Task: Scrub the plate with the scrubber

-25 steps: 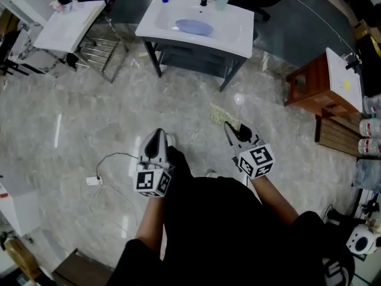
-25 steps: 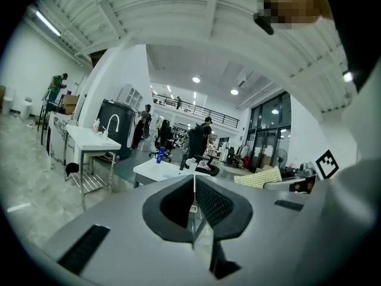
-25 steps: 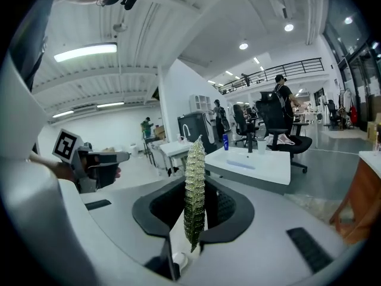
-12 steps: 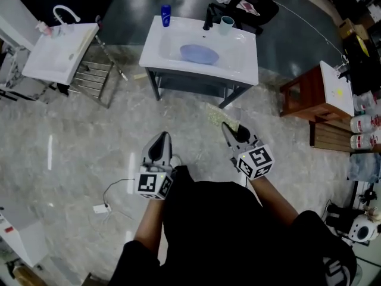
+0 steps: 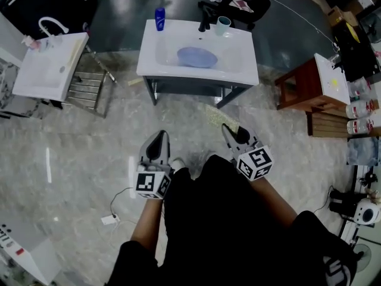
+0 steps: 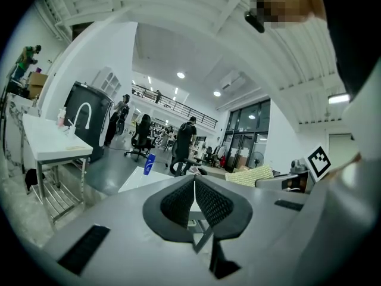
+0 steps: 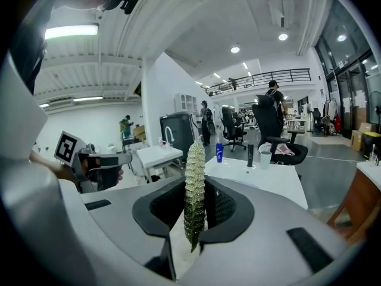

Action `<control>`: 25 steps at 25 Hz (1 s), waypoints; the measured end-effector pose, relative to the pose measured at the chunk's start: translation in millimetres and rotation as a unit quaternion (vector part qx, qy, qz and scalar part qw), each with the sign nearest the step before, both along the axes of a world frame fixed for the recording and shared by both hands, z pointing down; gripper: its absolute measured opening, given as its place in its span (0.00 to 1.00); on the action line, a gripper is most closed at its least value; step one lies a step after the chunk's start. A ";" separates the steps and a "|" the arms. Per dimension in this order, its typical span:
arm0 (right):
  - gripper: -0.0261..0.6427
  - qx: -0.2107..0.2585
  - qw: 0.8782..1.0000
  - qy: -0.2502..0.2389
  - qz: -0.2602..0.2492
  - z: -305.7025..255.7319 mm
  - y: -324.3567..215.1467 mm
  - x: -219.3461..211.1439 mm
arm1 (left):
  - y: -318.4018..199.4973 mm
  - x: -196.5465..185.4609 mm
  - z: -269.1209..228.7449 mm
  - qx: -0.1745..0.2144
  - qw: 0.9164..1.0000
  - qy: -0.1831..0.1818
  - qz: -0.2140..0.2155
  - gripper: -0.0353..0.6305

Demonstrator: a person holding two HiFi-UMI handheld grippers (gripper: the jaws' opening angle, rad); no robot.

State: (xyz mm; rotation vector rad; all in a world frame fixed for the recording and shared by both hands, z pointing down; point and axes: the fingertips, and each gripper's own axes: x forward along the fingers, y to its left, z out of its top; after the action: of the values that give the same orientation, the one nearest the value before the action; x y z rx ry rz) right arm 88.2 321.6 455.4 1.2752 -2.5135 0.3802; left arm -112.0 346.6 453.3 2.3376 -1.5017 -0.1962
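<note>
Your right gripper (image 5: 231,131) pinches the soft, floppy scrubber (image 7: 194,171), the left gripper (image 6: 194,188) is pressed together empty; steady the probably slippery plate (image 5: 196,56) far ahead by its rim.

The person wears black; the grey left gripper (image 5: 158,137) and right gripper (image 5: 229,128) carry black-and-white square markers.

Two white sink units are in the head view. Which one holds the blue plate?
The centre sink unit: the blue plate lies in its basin. The left sink unit, with the curved tap, shows none.
</note>
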 end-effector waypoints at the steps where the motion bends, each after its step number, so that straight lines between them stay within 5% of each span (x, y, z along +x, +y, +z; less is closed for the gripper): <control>1: 0.13 -0.001 1.000 0.002 0.005 1.0 -2.8 4.8 | -3.2 0.7 0.7 -0.002 1.000 0.002 -0.002 0.06; 6: 0.13 -0.003 1.000 -0.006 0.029 8.3 -23.3 26.6 | -22.7 4.2 9.1 -0.021 0.999 -0.024 -0.030 0.06; 10: 0.13 -0.002 0.999 -0.020 0.035 14.7 -54.0 40.6 | -56.2 24.8 10.6 -0.017 0.999 -0.025 -0.011 0.06; 25: 0.13 -0.028 0.995 -0.079 0.059 35.2 -242.1 101.9 | -263.7 95.3 27.2 -0.042 0.996 -0.083 -0.001 0.06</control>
State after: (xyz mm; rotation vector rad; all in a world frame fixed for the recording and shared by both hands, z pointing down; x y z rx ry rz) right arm 190.1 79.4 490.6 1.4275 -2.5416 0.5974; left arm -16.6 82.8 480.4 2.3344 -1.5553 0.0607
